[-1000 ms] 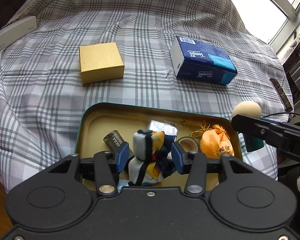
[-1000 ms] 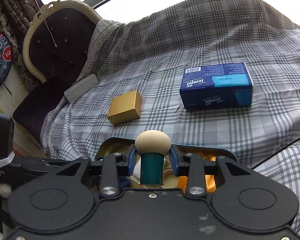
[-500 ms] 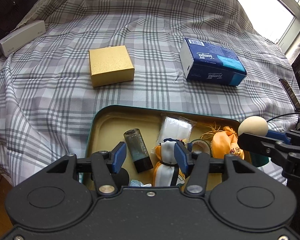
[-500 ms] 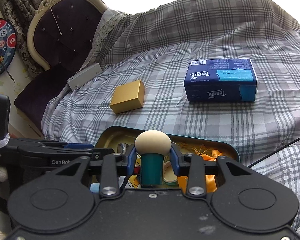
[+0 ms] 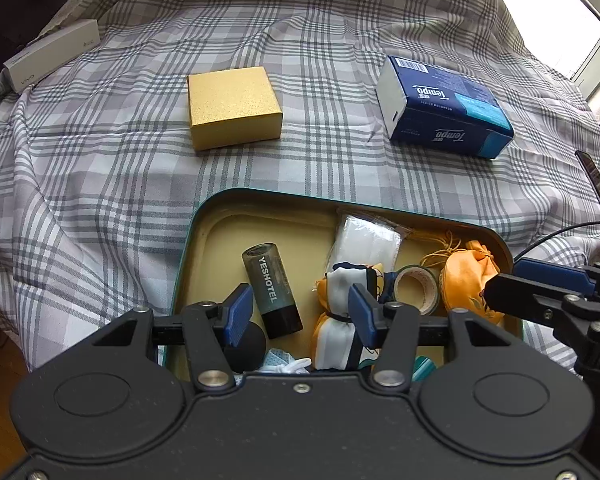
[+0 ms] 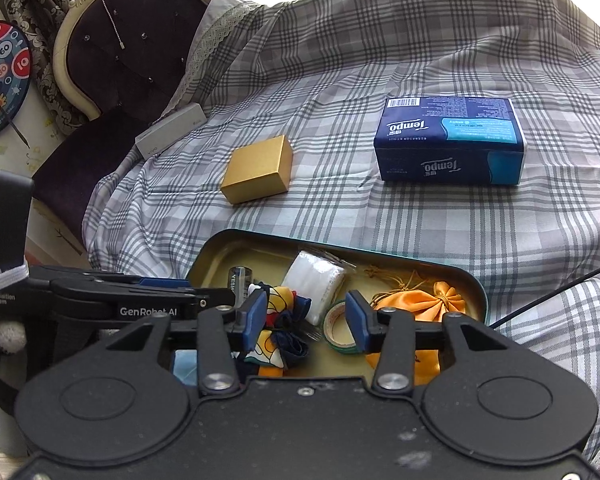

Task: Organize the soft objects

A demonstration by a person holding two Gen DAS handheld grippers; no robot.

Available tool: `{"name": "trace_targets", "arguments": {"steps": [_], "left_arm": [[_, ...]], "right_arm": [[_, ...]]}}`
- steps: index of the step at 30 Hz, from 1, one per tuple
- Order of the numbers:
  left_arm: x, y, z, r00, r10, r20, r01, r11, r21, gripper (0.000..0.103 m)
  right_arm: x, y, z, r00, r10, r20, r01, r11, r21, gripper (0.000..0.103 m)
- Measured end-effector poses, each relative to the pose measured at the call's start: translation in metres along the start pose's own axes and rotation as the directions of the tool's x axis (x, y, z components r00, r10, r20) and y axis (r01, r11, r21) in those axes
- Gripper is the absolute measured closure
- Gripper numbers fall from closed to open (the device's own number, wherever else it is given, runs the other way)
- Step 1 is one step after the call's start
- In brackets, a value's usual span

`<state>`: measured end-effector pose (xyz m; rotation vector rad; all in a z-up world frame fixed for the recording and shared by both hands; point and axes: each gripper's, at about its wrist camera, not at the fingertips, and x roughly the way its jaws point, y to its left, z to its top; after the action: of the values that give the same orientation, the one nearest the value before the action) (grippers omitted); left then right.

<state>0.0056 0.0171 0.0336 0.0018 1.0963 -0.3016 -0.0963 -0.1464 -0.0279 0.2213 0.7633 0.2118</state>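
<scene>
A teal tin tray (image 5: pixel 204 216) (image 6: pixel 476 284) with a yellow inside lies on the plaid bed. In it are a folded patterned scarf (image 5: pixel 336 320) (image 6: pixel 280 300), an orange drawstring pouch (image 5: pixel 468 276) (image 6: pixel 420 300), a white packet (image 5: pixel 368 240) (image 6: pixel 316 280), a tape roll (image 5: pixel 416 288) (image 6: pixel 334 328) and a dark YESHOTEL tube (image 5: pixel 270 288). My left gripper (image 5: pixel 300 312) is open and empty above the tube and scarf. My right gripper (image 6: pixel 306 320) is open and empty over the tape roll.
A gold box (image 5: pixel 232 106) (image 6: pixel 260 168) and a blue Tempo tissue pack (image 5: pixel 440 108) (image 6: pixel 452 144) lie on the bed beyond the tray. A grey vivo box (image 5: pixel 52 54) (image 6: pixel 170 128) sits at the far left edge. A chair (image 6: pixel 132 52) stands behind the bed.
My left gripper opened and let go of the scarf, which now lies in the tray. My right gripper opened; the round-topped teal object it held is gone from its jaws.
</scene>
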Motion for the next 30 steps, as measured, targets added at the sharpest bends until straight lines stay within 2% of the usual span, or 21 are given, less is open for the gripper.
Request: {"name": "trace_targets", "arguments": {"steps": [11, 30], "left_arm": [[0.01, 0.001, -0.001, 0.999, 0.026, -0.036, -0.027, 1.0, -0.013, 0.052], [0.02, 0.001, -0.002, 0.993, 0.105, -0.059, -0.106, 0.994, -0.006, 0.052]], "right_arm": [[0.007, -0.009, 0.003, 0.995, -0.087, -0.05, 0.089, 0.995, 0.048, 0.053], [0.014, -0.021, 0.006, 0.974, -0.208, -0.085, 0.216, 0.971, 0.101, 0.051]]}}
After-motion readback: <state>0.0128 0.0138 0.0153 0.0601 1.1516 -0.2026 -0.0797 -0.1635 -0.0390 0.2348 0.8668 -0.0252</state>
